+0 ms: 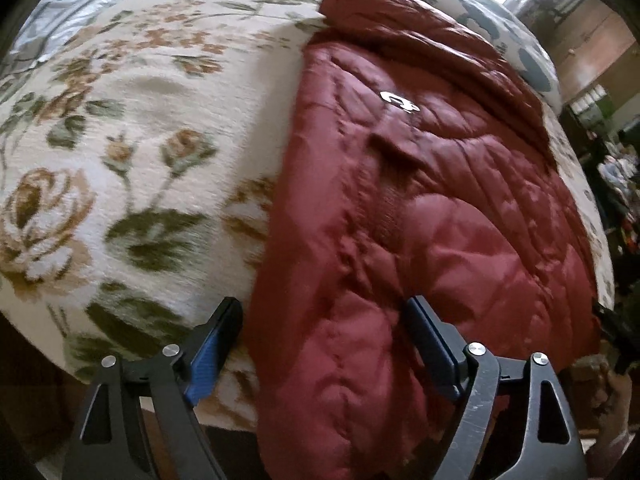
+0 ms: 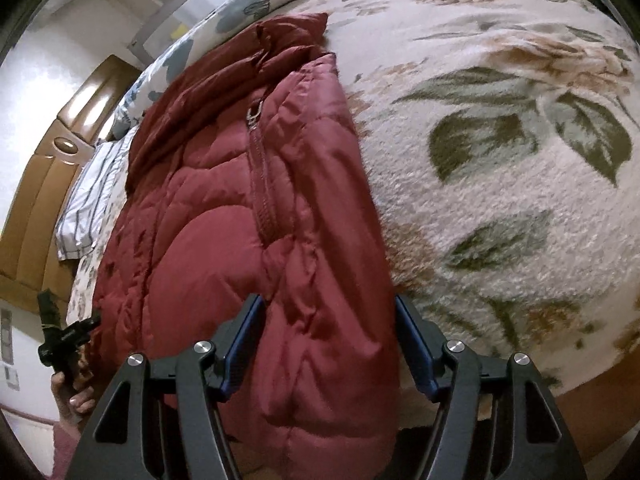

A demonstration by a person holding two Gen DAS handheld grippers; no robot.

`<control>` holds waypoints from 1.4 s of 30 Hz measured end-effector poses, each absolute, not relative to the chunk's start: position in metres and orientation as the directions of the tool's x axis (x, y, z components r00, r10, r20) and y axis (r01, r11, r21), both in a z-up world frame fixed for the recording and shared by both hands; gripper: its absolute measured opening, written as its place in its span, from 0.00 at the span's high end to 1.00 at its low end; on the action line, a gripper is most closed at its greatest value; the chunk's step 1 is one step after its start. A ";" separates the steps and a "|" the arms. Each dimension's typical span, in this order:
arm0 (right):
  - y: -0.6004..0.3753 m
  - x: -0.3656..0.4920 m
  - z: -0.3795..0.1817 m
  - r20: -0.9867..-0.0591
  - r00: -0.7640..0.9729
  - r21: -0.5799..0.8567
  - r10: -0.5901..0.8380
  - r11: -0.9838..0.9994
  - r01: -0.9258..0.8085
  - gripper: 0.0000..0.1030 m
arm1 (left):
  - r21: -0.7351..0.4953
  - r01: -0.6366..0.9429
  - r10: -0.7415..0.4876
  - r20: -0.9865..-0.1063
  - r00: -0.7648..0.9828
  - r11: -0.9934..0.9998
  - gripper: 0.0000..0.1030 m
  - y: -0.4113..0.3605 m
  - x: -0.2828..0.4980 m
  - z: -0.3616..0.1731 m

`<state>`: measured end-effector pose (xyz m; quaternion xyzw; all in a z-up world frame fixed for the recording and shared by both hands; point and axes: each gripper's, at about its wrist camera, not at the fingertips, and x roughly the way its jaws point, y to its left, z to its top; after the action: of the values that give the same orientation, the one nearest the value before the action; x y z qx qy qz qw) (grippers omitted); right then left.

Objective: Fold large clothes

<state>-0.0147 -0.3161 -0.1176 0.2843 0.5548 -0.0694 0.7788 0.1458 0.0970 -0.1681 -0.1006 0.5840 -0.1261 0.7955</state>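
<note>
A dark red quilted puffer jacket [image 1: 420, 200] lies lengthwise on a bed covered by a cream fleece blanket with a rose and leaf pattern [image 1: 152, 128]. The left claw [image 1: 324, 320] is spread wide above the jacket's near hem, its blue-padded fingers [image 1: 208, 356] straddling the jacket's left edge without pressing it. The right claw [image 2: 326, 320] is likewise spread, its fingers either side of the jacket's right edge by the zipper [image 2: 260, 184], not pinching the fabric. Beyond both claws, a blue-patterned pillow [image 2: 240, 12] sits past the collar.
</note>
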 end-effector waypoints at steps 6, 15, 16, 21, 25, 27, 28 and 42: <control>-0.309 -0.011 -0.117 -0.893 0.381 0.396 0.241 0.823 0.408 0.56 | -0.319 0.154 -0.350 -0.899 0.264 0.935 0.31 0.082 0.143 -0.169; -0.311 -0.007 -0.092 -0.839 0.473 0.468 0.269 0.800 0.376 0.82 | -0.299 0.220 -0.358 -0.877 0.320 0.929 0.83 0.071 0.139 -0.135; -0.311 -0.006 -0.087 -0.831 0.485 0.476 0.271 0.798 0.369 0.82 | -0.300 0.224 -0.362 -0.872 0.330 0.927 0.84 0.072 0.137 -0.128; -0.310 0.006 -0.054 -0.776 0.568 0.511 0.273 0.801 0.313 0.83 | -0.324 0.253 -0.404 -0.819 0.408 0.912 0.85 0.075 0.134 -0.087; -0.310 0.020 -0.034 -0.729 0.630 0.531 0.268 0.802 0.273 0.85 | -0.359 0.260 -0.442 -0.766 0.467 0.896 0.85 0.081 0.133 -0.060; -0.311 0.030 -0.026 -0.704 0.662 0.535 0.257 0.805 0.256 0.85 | -0.378 0.257 -0.458 -0.738 0.495 0.889 0.85 0.084 0.135 -0.050; -0.311 0.034 -0.023 -0.696 0.671 0.536 0.254 0.806 0.251 0.86 | -0.382 0.255 -0.459 -0.731 0.505 0.888 0.85 0.085 0.137 -0.047; -0.348 0.118 -0.005 -0.598 0.781 0.589 0.179 0.759 0.277 0.86 | -0.417 0.193 -0.442 -0.664 0.603 0.888 0.84 0.080 0.212 -0.015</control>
<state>0.1175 -0.3484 -0.0046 0.3459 0.3297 -0.0281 0.8780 0.2124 0.0796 -0.0153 -0.1531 0.4073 -0.1800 0.8822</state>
